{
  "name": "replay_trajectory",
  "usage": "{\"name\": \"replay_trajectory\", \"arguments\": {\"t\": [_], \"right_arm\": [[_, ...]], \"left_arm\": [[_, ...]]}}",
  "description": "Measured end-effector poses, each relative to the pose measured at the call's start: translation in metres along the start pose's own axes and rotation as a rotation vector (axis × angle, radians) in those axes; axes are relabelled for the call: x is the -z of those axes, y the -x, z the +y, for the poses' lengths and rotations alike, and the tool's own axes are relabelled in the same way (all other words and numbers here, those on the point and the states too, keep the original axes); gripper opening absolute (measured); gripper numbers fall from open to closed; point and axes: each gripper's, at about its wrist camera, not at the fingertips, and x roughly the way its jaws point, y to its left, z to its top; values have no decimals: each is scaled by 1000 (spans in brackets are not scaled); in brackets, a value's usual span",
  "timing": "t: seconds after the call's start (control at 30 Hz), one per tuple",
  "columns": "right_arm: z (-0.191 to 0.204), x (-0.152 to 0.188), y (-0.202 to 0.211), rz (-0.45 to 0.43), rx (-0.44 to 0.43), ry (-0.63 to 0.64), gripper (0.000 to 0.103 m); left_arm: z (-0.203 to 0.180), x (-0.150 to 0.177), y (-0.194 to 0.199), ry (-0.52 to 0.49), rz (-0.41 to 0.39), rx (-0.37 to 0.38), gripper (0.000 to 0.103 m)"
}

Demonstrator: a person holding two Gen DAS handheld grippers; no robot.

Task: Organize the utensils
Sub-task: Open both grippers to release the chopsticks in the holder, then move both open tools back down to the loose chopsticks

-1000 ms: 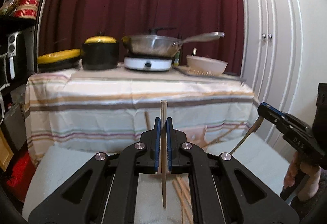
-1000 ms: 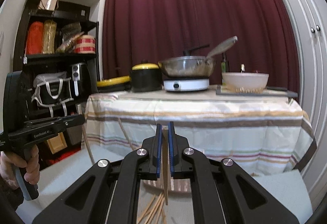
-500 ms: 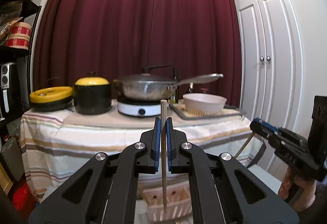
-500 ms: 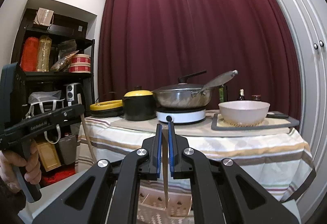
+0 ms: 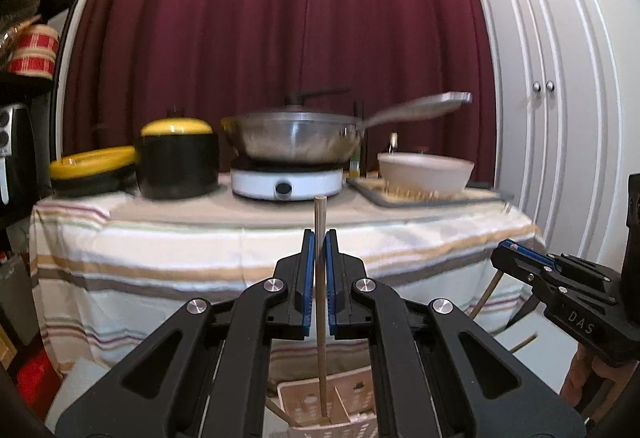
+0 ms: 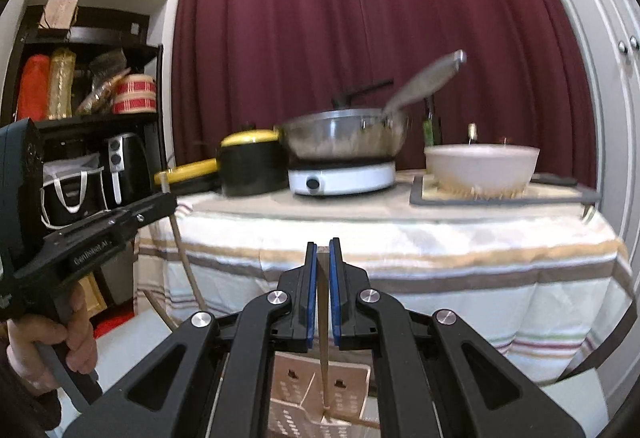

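The left gripper is clamping a chopstick upright between its blue pads, the lower tip hanging down into a pale perforated caddy below. The right gripper is pinching a second chopstick the same way, its tip reaching into the caddy beside a divider. Each gripper is showing at the edge of the other's view, held by a hand.

Behind them a table is standing under a striped cloth, carrying a black pot with a yellow lid, a wok on a white burner, and a white bowl on a grey tray. A maroon curtain is hanging behind, white cupboard doors are standing right, and dark shelves are filling the left.
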Motion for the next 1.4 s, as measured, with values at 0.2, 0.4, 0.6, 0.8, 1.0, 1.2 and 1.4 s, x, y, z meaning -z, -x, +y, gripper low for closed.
{"name": "replay_trajectory", "arguments": {"t": [0.2,0.4,0.6,0.8,1.0,1.2,1.4], "right_arm": [[-1,24,-13,66,11,-1,10],[3,23,4,41,29,3,43],[16,26,41,6,51,39,50],[26,57,80,37,85,61,50],[28,99,104,100,112,40,50],[26,155,122,192,132,-2,50],[28,197,138,257,139,-19,50]], "left_arm": [[-1,30,-15,16,88,12,20],[-3,38,2,26,95,21,52],[-8,51,38,30,106,27,62],[-16,87,72,4,160,6,62],[-20,133,98,-5,239,-14,62],[-24,190,125,-2,320,-44,61],[-31,240,142,-13,410,-38,56]]}}
